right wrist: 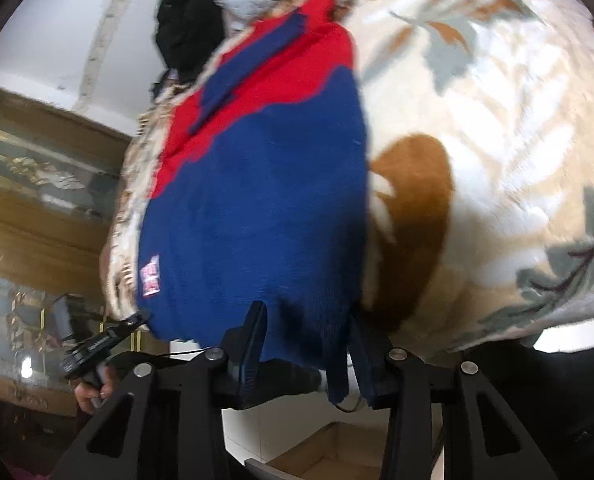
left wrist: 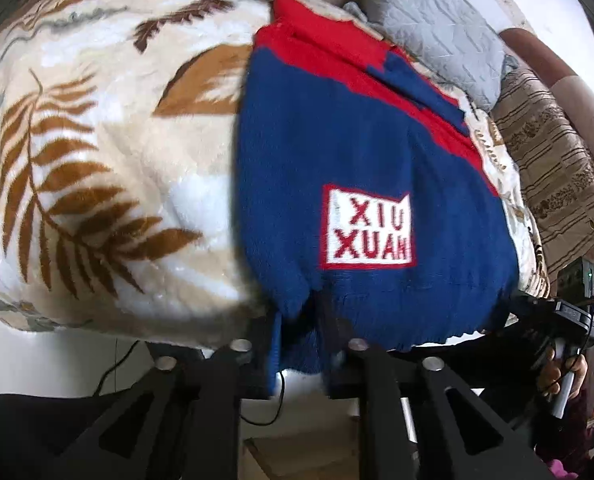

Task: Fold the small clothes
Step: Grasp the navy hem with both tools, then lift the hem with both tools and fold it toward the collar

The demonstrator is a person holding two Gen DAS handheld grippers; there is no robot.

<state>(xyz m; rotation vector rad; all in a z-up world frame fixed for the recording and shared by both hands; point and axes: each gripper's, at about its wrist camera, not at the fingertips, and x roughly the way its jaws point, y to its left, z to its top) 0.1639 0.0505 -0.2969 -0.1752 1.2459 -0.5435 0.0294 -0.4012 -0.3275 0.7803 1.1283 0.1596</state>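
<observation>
A small blue knit sweater (left wrist: 377, 152) with a red top and a white "XIU XUAN" patch lies on a leaf-patterned blanket (left wrist: 97, 160). Its sleeves are folded in over the red part. My left gripper (left wrist: 297, 344) is at the near left hem corner, with the hem between its fingers. In the right wrist view the sweater (right wrist: 265, 200) fills the middle, and my right gripper (right wrist: 305, 344) has the near right hem corner between its fingers. The other gripper and its hand show at the right edge of the left view (left wrist: 573, 320).
A grey quilted pillow (left wrist: 437, 28) and a brown striped cushion (left wrist: 557, 168) lie beyond the sweater. A black garment (right wrist: 189, 28) sits at the far end. A wooden cabinet (right wrist: 37, 200) stands to the side. A cardboard box (right wrist: 329, 452) is on the floor below.
</observation>
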